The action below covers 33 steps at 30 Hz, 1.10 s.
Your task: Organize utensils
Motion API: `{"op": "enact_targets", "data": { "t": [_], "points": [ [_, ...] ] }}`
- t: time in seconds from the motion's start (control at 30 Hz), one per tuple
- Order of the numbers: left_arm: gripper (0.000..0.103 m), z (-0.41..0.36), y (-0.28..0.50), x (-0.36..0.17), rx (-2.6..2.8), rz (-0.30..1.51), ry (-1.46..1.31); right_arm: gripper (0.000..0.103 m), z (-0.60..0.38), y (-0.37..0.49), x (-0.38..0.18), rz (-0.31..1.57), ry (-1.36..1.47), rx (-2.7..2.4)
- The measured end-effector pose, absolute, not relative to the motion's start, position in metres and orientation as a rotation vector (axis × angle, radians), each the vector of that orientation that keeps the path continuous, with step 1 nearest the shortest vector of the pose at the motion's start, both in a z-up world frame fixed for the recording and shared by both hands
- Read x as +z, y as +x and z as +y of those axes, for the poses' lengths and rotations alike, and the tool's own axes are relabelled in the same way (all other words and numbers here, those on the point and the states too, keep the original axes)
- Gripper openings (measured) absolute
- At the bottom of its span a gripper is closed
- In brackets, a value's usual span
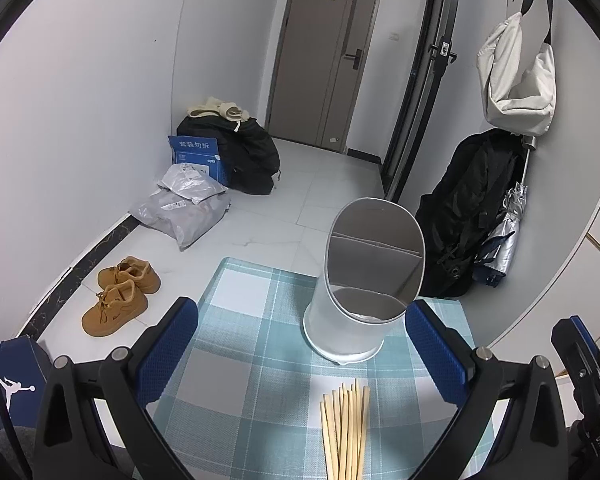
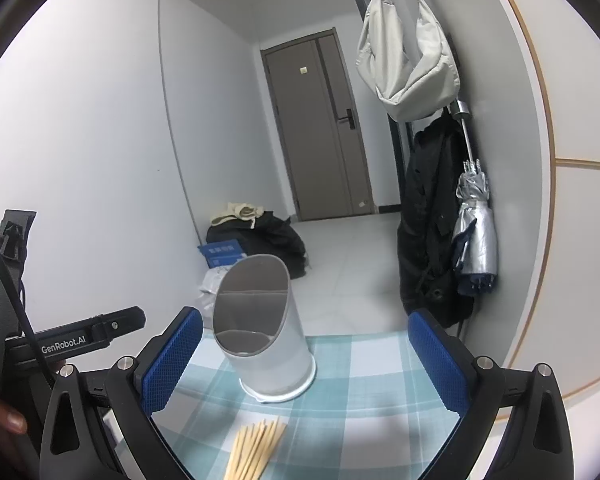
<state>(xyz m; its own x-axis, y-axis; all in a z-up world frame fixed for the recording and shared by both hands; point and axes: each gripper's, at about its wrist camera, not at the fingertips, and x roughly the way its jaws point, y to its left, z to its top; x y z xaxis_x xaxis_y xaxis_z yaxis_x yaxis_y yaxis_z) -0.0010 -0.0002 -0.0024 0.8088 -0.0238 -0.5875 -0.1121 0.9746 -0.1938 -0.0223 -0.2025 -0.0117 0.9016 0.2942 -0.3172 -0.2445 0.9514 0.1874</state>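
While both my left gripper point(image 1: 302, 344) and right gripper point(image 2: 306, 354) hold their jaws wide and empty, chopsticks point(image 1: 345, 428) lie on the desk point(image 1: 240, 360) before the holder point(image 1: 356, 308). Judged step: approach; next, close on the bundle.

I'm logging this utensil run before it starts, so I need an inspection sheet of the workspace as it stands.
Surface: small table with a blue-and-white checked cloth.
Job's things: bundle of wooden chopsticks lying flat; white utensil holder upright beyond it, apart, divided inside, compartments look empty.
Clutter: nothing seen on the cloth.
Grippers: left gripper and right gripper both open, holding nothing, above the cloth.
Cables: black cable by the left gripper.
Surroundings: tan shoes, parcels, hanging white bag, umbrella, closed door.
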Motion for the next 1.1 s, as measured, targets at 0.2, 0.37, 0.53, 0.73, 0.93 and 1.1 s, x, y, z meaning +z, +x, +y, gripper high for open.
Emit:
{"op": "enact_targets", "data": {
  "t": [0.2, 0.37, 0.53, 0.73, 0.93, 1.1],
  "points": [
    [0.102, 0.000, -0.001, -0.002, 0.045, 0.629, -0.223, 0.103, -0.202, -0.023, -0.012, 0.351, 0.147, 0.277],
    [0.102, 0.001, -0.001, -0.001, 0.041, 0.630, -0.221, 0.103, -0.202, -0.020, -0.012, 0.369, 0.152, 0.292],
    [0.102, 0.002, -0.001, -0.003, 0.045, 0.629, -0.215, 0.103, -0.201, -0.015, -0.017, 0.417, 0.167, 0.327],
    [0.102, 0.005, 0.003, -0.007, 0.046, 0.646, -0.221, 0.103, -0.197, -0.009, -0.021, 0.447, 0.164, 0.328],
    [0.102, 0.010, 0.010, -0.022, 0.046, 0.702, -0.198, 0.093, -0.186, 0.013, -0.040, 0.616, 0.131, 0.374],
    [0.102, 0.017, 0.023, -0.043, 0.024, 0.807, -0.193, 0.072, -0.168, 0.042, -0.079, 0.863, 0.057, 0.391]
  ]
}}
